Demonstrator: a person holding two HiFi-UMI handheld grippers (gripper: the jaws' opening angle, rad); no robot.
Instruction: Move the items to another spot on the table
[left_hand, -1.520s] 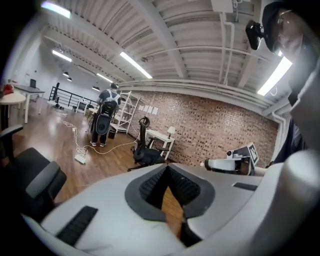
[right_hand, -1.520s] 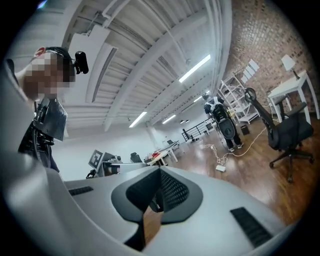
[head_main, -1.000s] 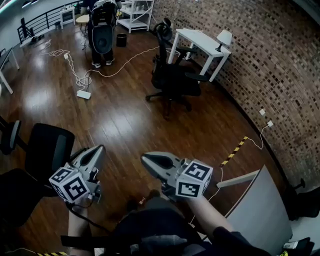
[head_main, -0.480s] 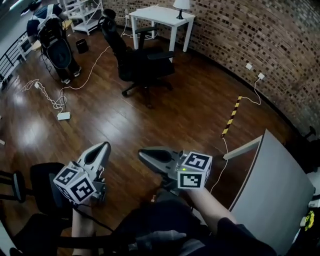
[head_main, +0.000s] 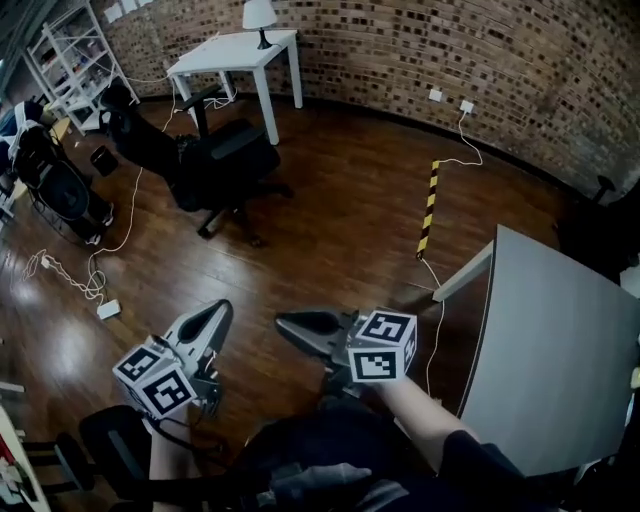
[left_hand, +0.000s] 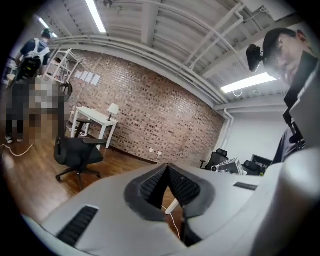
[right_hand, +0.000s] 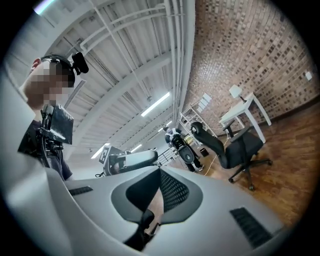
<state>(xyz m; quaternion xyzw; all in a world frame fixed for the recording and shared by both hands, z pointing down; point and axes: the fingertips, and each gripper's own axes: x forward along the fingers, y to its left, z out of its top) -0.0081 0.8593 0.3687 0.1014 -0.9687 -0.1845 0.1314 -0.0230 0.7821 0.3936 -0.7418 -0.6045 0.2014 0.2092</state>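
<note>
None of the items to move shows in any view. In the head view both grippers are held low in front of the person, above the wooden floor. My left gripper points up and to the right, with its jaws together and nothing between them. My right gripper points left and is likewise shut and empty. The left gripper view looks along closed jaws toward a brick wall. The right gripper view shows closed jaws aimed across the room. The grey table lies to the right of both grippers, and the part in view is bare.
A black office chair stands in front of a white desk with a lamp. A yellow-black strip lies on the floor by the table's corner. Cables and a power strip lie at the left.
The view has swung round: the chair and the white desk slid to the left and the grey table came further into the picture at the right. Both grippers stayed shut.
</note>
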